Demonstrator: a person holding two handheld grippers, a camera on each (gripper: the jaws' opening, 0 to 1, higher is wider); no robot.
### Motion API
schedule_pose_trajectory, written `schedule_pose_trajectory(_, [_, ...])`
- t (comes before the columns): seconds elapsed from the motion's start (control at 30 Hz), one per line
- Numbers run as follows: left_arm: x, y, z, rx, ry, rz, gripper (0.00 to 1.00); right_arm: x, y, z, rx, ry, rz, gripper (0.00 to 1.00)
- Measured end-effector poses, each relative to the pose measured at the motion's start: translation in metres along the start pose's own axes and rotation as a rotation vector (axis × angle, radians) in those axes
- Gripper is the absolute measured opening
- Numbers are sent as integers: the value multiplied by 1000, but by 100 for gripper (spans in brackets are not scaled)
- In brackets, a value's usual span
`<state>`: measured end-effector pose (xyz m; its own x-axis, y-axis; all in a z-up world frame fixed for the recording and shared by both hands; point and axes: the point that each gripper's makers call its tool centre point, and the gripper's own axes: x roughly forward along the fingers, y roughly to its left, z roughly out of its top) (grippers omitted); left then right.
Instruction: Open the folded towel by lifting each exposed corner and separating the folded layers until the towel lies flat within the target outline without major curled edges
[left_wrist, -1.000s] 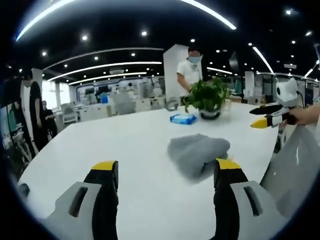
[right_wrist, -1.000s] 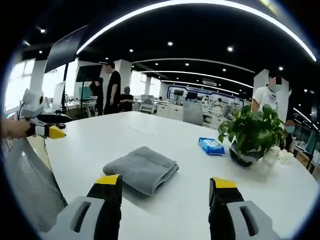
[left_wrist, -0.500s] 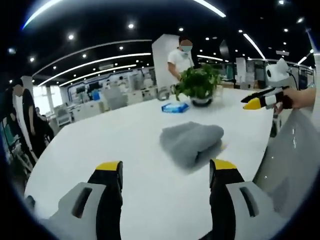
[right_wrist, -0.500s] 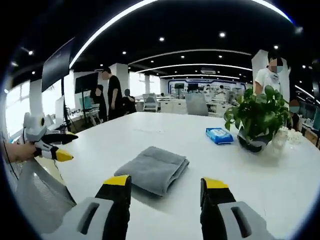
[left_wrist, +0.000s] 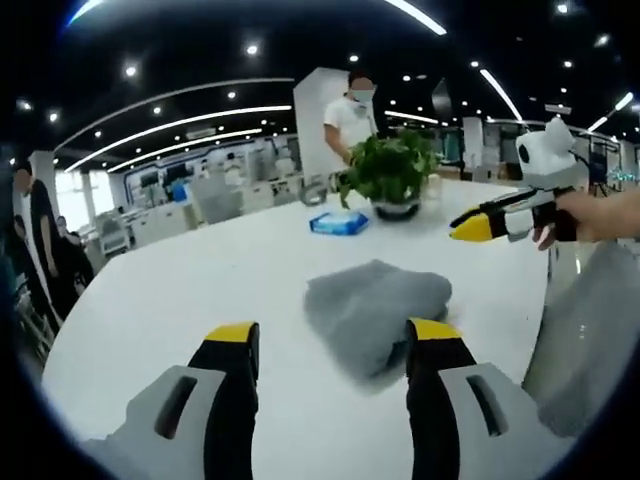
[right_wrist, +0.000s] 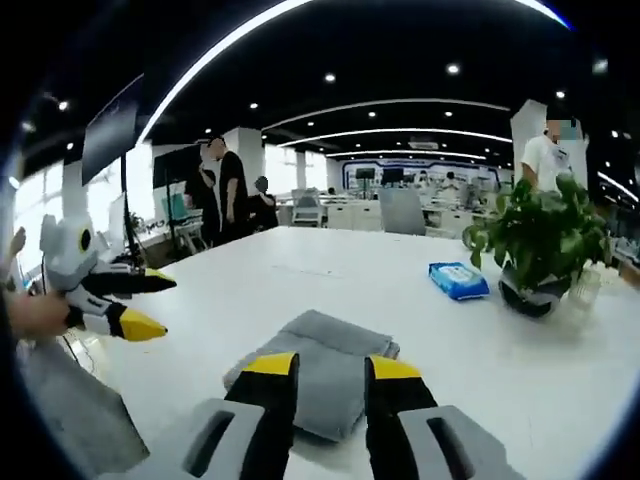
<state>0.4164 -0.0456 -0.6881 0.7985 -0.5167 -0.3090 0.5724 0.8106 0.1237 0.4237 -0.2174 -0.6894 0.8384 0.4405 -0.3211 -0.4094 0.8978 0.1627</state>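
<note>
In the left gripper view, the left hand-held gripper (left_wrist: 335, 345) rises from the bottom of the frame with its yellow-tipped jaws spread wide, holding nothing. Between and just beyond them, slightly right of centre, a grey folded towel (left_wrist: 375, 308) lies on a white counter (left_wrist: 180, 300). At the right edge, a person's hand holds the right hand-held gripper (left_wrist: 500, 215), jaws nearly together, above the counter's edge. A potted plant (left_wrist: 392, 175) and a blue packet (left_wrist: 338, 223) sit further back, above centre. In the right gripper view, the right hand-held gripper (right_wrist: 332, 368) fills the lower centre with its jaws drawn close but not quite pressed together — nothing between them — and the towel (right_wrist: 330, 345) lies directly behind the tips. The left hand-held gripper (right_wrist: 125, 300) shows at the left edge, open. No target outline is visible on the counter. The towel looks soft, light and limp — it will likely sag and drag when lifted, so pinch only the top layer at a loose corner.
</note>
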Motion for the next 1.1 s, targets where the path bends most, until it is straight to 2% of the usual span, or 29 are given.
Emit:
schedule_pose_trajectory(0.07, [10,-5,-10,-4,15,-21,58,10,-5,-19,122,42,0,23])
schedule_pose_trajectory(0.1, [12,-8,-19,-12,30,-23,58,10,-8,-32,131,75,-1,24])
schedule_pose_trajectory(0.13, [13,-9,-22,-14,40,-24,58,10,-10,-36,137,86,-5,24])
schedule_pose_trajectory(0.17, [12,-10,-36,8,88,-22,57,7,-12,-51,121,127,-12,24])
schedule_pose_trajectory(0.2, [12,-9,-46,31,110,-12,57,5,-13,-57,157,166,-23,25])
schedule_pose_trajectory(0.23, [12,-9,-49,58,136,-16,57,6,-11,-55,181,152,-16,26])
schedule_pose_trajectory(0.27, [14,-9,-46,88,127,-17,57,9,-14,-49,175,113,-22,26])
schedule_pose_trajectory(0.3, [16,-10,-42,99,106,-15,57,12,-15,-50,181,124,-25,27])
schedule_pose_trajectory(0.37, [20,-14,-42,60,104,-22,57,17,-13,-62,212,168,-18,32])
schedule_pose_trajectory(0.4, [21,-18,-44,51,111,-33,57,18,-14,-71,189,206,-35,35])
schedule_pose_trajectory(0.47, [22,-30,-47,117,124,-75,57,17,-18,-85,129,268,-61,40])
schedule_pose_trajectory(0.5, [23,-37,-50,175,135,-100,57,17,-17,-87,114,283,-55,40])
schedule_pose_trajectory(0.53, [23,-38,-51,201,139,-106,56,18,-17,-89,102,289,-58,38])
schedule_pose_trajectory(0.6, [23,-42,-52,202,145,-113,56,20,-14,-92,109,297,-49,36])
schedule_pose_trajectory(0.7, [23,-40,-51,187,139,-115,55,17,-11,-110,87,380,-33,27])
schedule_pose_trajectory(0.87, [22,-35,-52,164,145,-103,54,18,-5,-106,99,364,1,15])
schedule_pose_trajectory(0.93, [22,-36,-53,167,149,-104,54,17,-4,-104,69,360,5,12])
schedule_pose_trajectory(0.97, [22,-36,-54,175,151,-105,53,17,-4,-102,19,354,7,11])
schedule_pose_trajectory(1.1, [23,-39,-54,186,155,-117,53,17,-1,-93,-33,326,18,6])
